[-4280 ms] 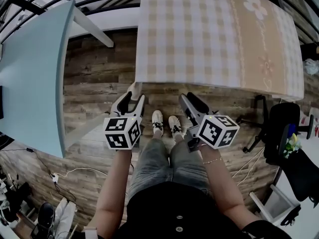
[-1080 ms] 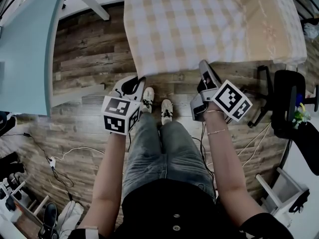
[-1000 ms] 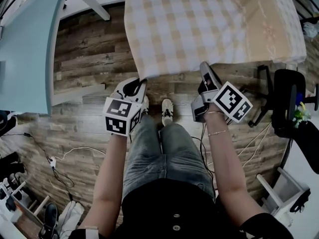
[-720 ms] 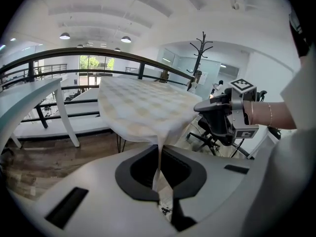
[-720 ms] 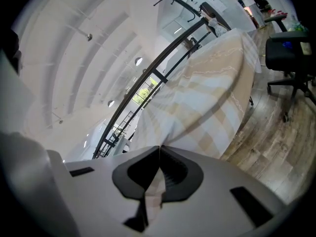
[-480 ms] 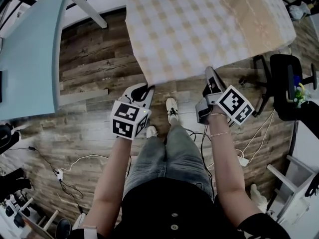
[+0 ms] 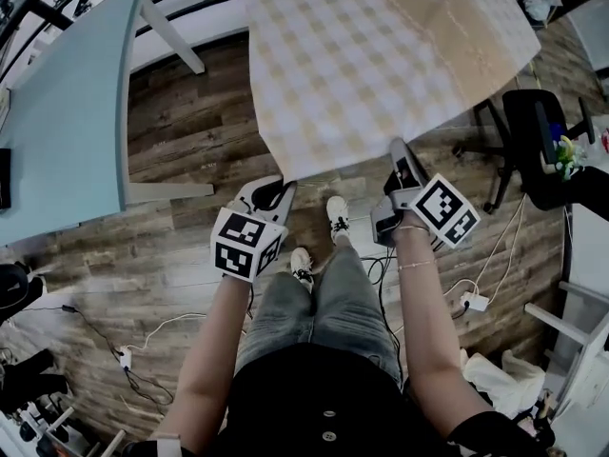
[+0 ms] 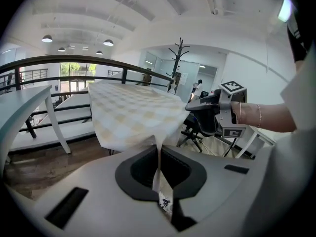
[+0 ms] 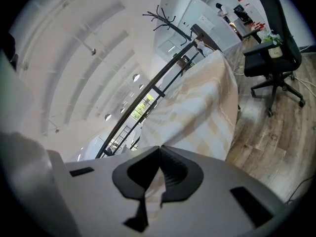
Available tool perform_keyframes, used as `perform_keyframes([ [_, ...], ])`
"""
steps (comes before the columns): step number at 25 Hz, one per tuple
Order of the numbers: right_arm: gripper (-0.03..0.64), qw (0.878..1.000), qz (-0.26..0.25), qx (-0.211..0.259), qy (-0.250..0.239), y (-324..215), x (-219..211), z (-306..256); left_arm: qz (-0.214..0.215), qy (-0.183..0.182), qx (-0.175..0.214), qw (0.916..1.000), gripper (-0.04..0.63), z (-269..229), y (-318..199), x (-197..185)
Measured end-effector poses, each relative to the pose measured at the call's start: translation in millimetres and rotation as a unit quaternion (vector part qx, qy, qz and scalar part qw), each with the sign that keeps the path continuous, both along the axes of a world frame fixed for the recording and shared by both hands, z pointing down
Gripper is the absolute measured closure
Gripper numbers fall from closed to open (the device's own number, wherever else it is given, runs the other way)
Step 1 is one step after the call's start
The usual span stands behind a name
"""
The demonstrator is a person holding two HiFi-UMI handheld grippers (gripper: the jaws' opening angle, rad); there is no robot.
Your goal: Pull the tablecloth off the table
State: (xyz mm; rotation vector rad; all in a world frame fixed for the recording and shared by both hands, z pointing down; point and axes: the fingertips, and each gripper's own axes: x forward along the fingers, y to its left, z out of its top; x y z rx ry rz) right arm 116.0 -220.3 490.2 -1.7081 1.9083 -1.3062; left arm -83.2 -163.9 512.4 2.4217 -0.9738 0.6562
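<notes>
Left gripper (image 7: 274, 187) and right gripper (image 7: 399, 152) each clench the near hem of the tablecloth (image 7: 381, 55); the pull seems under way; next, draw both back evenly.

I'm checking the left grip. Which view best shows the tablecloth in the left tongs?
The left gripper view: an edge of the tablecloth runs down between the shut jaws of the left tongs. The head view shows cloth reaching those tongs, but not the pinch. The right gripper view shows only the right tongs shut on it.
</notes>
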Motion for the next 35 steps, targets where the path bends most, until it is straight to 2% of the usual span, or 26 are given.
perform_keyframes([
  [4,0.589,1.000,0.005,0.003,0.000,11.2,-10.6,-17.2,0.006,0.006,-0.001,1.0000,0.578,-16.4,5.0,-12.1],
  [8,0.589,0.999,-0.011,0.021,0.023,51.5,-37.2,-12.9,0.013,0.020,0.019,0.9995,0.578,-11.6,42.5,-39.0],
  [12,0.589,0.999,-0.009,0.036,0.020,68.4,-28.7,-34.0,0.022,0.024,0.036,0.9989,0.578,-33.7,57.6,-30.2],
  [15,0.589,0.999,-0.019,0.040,0.018,74.2,-29.5,-48.6,0.019,0.025,0.034,0.9989,0.578,-47.3,60.5,-30.2],
  [22,0.589,0.997,-0.044,0.043,0.036,125.1,-36.6,-39.6,-0.014,0.044,0.035,0.9983,0.578,-37.0,102.6,-34.2],
  [30,0.589,0.995,-0.091,0.038,0.025,158.5,-39.7,-47.7,-0.069,0.056,0.042,0.9952,0.578,-53.8,125.8,-29.6],
  [35,0.589,0.994,-0.104,0.034,0.015,185.5,-45.3,-49.3,-0.083,0.061,0.045,0.9936,0.578,-59.4,147.2,-29.9],
])
